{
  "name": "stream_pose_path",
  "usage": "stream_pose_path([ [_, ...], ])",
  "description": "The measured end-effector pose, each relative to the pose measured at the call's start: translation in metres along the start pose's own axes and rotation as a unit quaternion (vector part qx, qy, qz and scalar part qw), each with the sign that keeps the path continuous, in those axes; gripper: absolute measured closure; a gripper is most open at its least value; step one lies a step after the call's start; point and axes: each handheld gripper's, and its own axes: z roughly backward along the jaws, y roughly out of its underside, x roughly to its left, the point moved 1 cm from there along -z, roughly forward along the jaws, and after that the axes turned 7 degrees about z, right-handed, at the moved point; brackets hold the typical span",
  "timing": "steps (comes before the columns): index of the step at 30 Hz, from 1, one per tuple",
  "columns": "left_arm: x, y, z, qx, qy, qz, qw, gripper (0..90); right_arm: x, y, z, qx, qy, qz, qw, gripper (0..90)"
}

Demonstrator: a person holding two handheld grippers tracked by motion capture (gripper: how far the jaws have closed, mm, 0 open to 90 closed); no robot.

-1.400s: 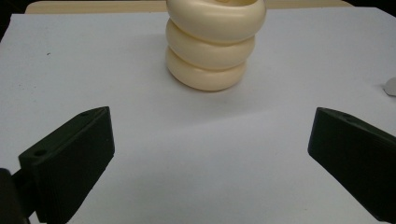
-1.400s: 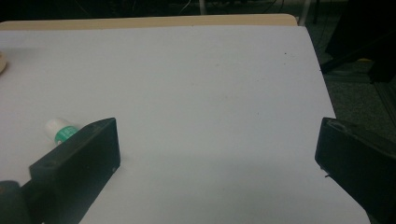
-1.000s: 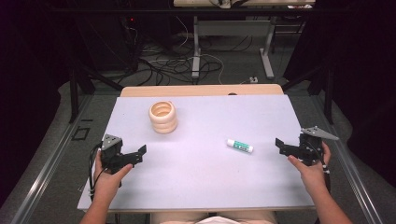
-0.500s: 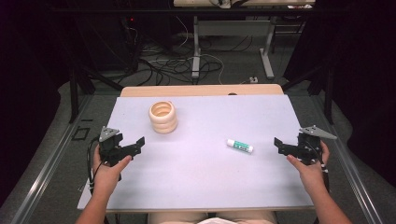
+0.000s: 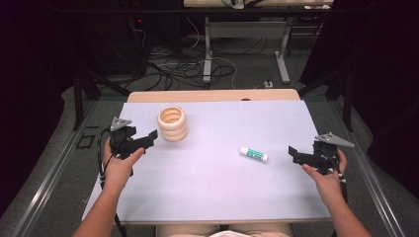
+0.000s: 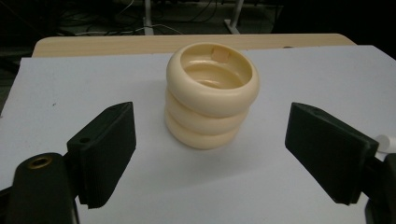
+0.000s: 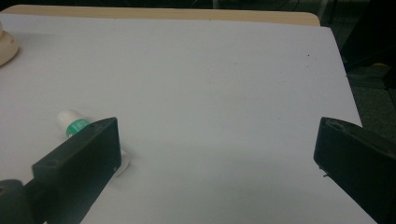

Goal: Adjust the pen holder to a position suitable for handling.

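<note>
Cables on floor beyond table — metal desk legs behind.

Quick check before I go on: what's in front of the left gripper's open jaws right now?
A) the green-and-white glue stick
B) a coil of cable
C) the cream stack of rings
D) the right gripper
C: in the left gripper view the cream stack of rings stands on the table just beyond the left gripper, whose jaws are spread wide and not touching it.

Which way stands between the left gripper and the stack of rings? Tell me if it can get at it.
Probably yes: the left gripper is open and faces the stack of rings, with bare table between them.
</note>
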Motion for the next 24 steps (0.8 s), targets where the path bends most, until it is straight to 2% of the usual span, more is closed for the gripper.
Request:
stream_pose_path([
  [3,-0.003,-0.012,-0.005,-0.008,-0.004,-0.005,0.9999,19.0,-0.001,0.0,0.001,0.0,-0.004,-0.003,1.0,0.5],
  [7,-0.004,-0.02,-0.01,-0.013,-0.006,-0.003,0.9999,22.1,-0.001,0.0,0.001,0.001,-0.004,-0.002,1.0,0.6],
  [15,-0.005,-0.039,-0.028,-0.015,-0.024,-0.009,0.9996,25.3,-0.001,0.001,0.0,0.005,-0.003,-0.002,1.0,0.8],
  [19,-0.005,-0.048,-0.039,-0.012,-0.029,-0.016,0.9994,28.4,-0.002,0.001,0.001,0.005,0.001,-0.002,1.0,0.9],
  [24,-0.001,-0.055,-0.052,0.0,-0.034,-0.009,0.9994,29.1,-0.002,0.002,0.0,0.005,-0.003,-0.007,1.0,1.0],
])
